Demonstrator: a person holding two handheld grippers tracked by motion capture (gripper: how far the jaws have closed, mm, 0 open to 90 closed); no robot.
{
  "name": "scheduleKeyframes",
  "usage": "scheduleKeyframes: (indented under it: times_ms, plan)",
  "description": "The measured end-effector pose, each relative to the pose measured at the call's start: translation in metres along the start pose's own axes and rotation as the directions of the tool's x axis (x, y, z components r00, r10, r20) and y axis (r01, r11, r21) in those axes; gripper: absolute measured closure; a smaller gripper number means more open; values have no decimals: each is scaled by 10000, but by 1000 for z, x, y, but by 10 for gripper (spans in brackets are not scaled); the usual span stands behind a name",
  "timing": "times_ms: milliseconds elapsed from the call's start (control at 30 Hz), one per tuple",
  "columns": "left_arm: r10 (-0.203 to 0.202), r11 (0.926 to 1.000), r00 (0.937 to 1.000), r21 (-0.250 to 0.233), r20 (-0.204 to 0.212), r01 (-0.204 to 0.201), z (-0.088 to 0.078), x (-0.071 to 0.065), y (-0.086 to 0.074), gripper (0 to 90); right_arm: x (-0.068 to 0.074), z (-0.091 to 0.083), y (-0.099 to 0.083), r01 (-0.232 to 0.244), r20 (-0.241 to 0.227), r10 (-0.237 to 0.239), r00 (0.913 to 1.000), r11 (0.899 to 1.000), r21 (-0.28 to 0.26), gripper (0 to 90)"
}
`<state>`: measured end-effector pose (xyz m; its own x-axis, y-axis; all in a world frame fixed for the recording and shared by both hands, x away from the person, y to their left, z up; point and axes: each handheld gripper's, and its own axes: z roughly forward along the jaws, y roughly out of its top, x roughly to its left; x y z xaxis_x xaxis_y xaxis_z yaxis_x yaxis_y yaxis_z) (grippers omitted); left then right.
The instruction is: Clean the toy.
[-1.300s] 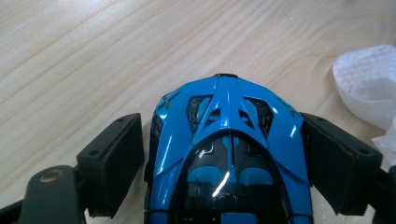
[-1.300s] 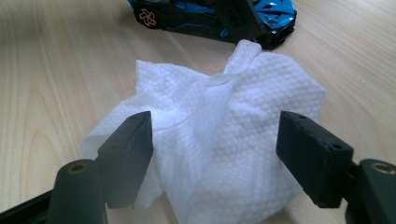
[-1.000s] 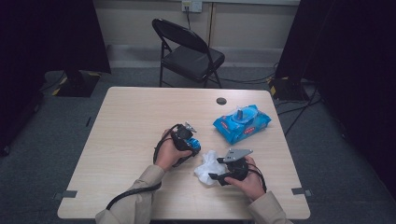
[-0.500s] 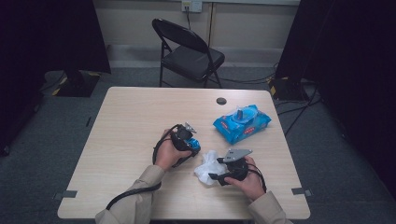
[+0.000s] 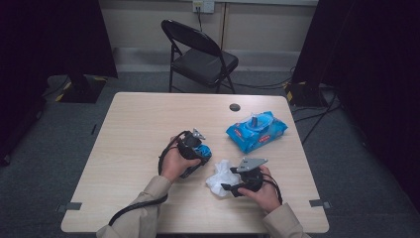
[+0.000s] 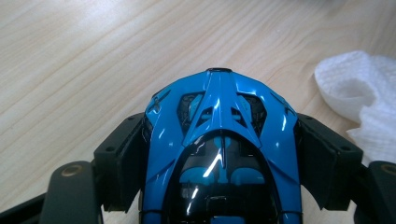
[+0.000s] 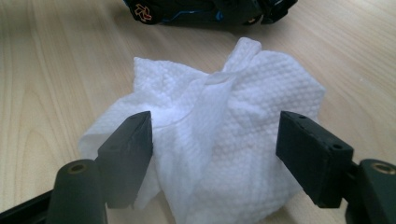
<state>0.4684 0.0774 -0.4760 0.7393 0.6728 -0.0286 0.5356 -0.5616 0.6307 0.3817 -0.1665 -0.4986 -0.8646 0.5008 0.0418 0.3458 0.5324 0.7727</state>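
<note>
Toy car [image 6: 219, 140], a glossy blue model with black cockpit glazing and dark vents in its bodywork, is clamped between the jaws of the left gripper [image 6: 219, 154], whose pads are pressed against both flanks; in the high view it is held just above the table [image 5: 133, 129] near the centre. An orange spoked wheel is seen on the car in the right gripper view. The right gripper [image 7: 215, 154] is set with its jaws wide apart around a crumpled white wipe [image 7: 210, 135] with a dimpled embossed texture, lying on the table just beside the car; whether the pads touch the wipe cannot be told. A blue wipes pack [image 5: 256, 130] with a red label is placed farther back; its lettering cannot be read.
</note>
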Motion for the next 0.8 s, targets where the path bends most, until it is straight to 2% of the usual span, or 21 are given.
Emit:
scheduleKeyframes:
  times_ms: [67,100,167,267,333,600,800]
  plan:
    - [-39,10000,10000,-52,89,39,-5,1,-2,246,1,1,1,-11,8,11,10000,10000,-8,269]
    - [19,10000,10000,-42,-5,-19,-6,1,-2,246,1,1,1,-24,23,24,10000,10000,-3,269]
    - [-109,9997,9999,-223,133,111,-11,2,-3,246,1,2,1,-60,64,60,10000,10000,5,266]
    - [-30,9996,10000,-296,60,32,-18,5,-4,246,1,3,2,-119,123,119,9999,9999,-1,262]
    - [-207,9990,9996,-398,190,214,-22,6,-5,246,1,2,2,-127,136,128,9998,9999,-60,263]
    - [-181,9982,9996,-560,235,194,-33,8,-7,246,5,1,10,-231,245,239,9994,9991,-360,263]
    - [-103,9973,9992,-722,398,131,-43,8,-7,246,10,12,11,-412,481,420,9980,9990,-174,315]
